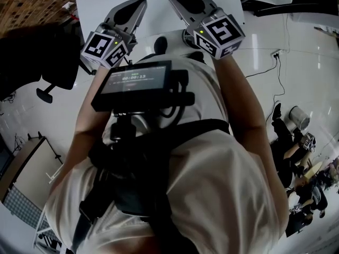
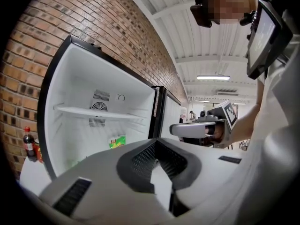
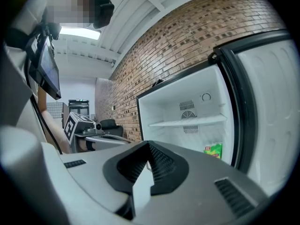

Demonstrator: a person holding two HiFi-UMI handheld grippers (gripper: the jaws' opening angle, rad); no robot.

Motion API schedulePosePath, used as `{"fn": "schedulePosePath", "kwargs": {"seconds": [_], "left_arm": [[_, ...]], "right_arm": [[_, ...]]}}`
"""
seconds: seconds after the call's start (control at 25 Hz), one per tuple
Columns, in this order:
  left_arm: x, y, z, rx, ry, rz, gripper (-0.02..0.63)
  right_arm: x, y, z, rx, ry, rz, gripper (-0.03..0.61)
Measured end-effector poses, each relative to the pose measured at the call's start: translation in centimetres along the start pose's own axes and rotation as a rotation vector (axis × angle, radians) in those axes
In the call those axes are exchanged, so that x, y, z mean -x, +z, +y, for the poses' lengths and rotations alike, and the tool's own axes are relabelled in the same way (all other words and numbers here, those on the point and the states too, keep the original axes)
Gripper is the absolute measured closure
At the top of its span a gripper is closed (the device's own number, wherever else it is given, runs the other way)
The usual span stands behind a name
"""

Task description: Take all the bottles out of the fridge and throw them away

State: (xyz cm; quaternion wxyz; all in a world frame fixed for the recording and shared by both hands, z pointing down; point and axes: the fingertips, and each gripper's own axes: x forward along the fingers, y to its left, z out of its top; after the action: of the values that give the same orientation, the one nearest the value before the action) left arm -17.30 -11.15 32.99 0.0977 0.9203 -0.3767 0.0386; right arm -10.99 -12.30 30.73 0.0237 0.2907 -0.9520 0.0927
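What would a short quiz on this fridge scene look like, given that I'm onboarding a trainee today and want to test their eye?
1. True or false: the fridge has its door shut.
2. What does the left claw hold? A: a cup. B: nothing. C: a can.
3. Fill the gap: the dark bottle with a red cap stands ___ the fridge, against the brick wall.

Key: 1 false, the white inside and its shelf are in plain view. 2 B, the claw is shut and empty. 3 outside, to the left of it in the left gripper view.
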Motion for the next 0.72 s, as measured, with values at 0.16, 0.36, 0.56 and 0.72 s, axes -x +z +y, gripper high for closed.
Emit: {"fn": "schedulePosePath", "kwargs": {"seconds": [0.16, 0.36, 0.56, 0.72], "left_arm": [[-0.2, 0.0, -0.1, -0.013, -0.010, 0.001, 0.612], [-0.3, 0.0, -0.3, -0.015, -0.016, -0.002, 0.611], [-2.6, 0.0, 0.4, -0.006, -0.014, 0.014, 0.611], [-2.5, -0.7, 0.6, -0.013, -0.020, 0.038, 0.611]], "right_arm": [[0.0, -0.1, 0.0, 0.002, -0.005, 0.000, 0.575], [0.0, 0.0, 0.1, 0.004, -0.009, -0.005, 0.575], [0.0, 0.1, -2.4, -0.003, -0.015, -0.003, 0.575], [0.2, -0.3, -2.2, -0.005, -0.033, -0.004, 0.575]]}}
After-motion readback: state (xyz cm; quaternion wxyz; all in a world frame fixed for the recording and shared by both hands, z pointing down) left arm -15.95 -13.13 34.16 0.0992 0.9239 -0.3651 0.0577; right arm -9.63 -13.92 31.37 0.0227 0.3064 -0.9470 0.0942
